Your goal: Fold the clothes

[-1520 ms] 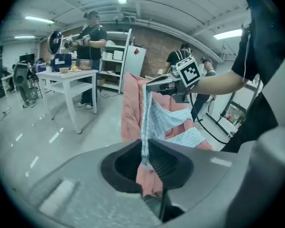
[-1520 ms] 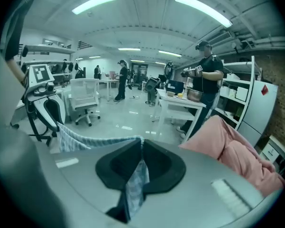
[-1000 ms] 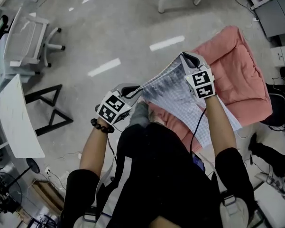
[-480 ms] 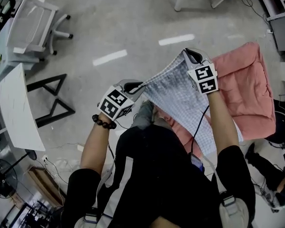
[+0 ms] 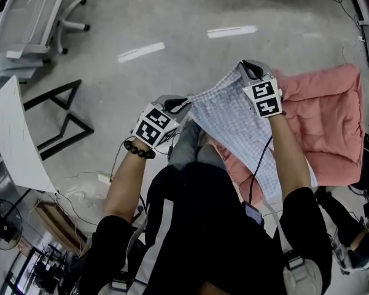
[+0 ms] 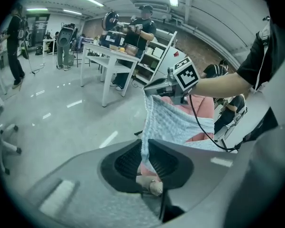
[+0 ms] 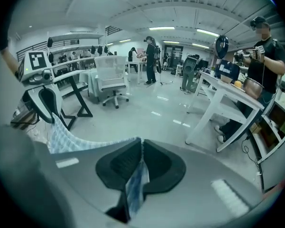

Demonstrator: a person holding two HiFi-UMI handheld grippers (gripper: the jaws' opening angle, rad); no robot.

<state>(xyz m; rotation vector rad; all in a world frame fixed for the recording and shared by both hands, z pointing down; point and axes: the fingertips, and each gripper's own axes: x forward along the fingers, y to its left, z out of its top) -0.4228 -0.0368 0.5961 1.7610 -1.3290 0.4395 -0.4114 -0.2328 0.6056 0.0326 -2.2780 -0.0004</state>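
A light blue checked garment (image 5: 239,128) hangs stretched between my two grippers over the pink quilted cushion (image 5: 325,121). My left gripper (image 5: 183,105) is shut on one top corner of the cloth (image 6: 173,122), which runs between its jaws. My right gripper (image 5: 245,66) is shut on the other top corner, and the fabric (image 7: 135,186) is pinched between its jaws. The rest of the garment drapes down toward my body and over the cushion's near edge. From the left gripper view the right gripper (image 6: 149,90) shows at the far end of the cloth.
The pink cushion fills the right side. A white table (image 5: 12,140) with black legs stands at left, a white office chair (image 5: 31,17) beyond it. Cables lie on the grey floor (image 5: 172,17). People stand at white benches (image 6: 109,56) in the background.
Both grippers have come down and moved slightly nearer the cushion, carrying the stretched garment with them. Their hold on the cloth is unchanged.
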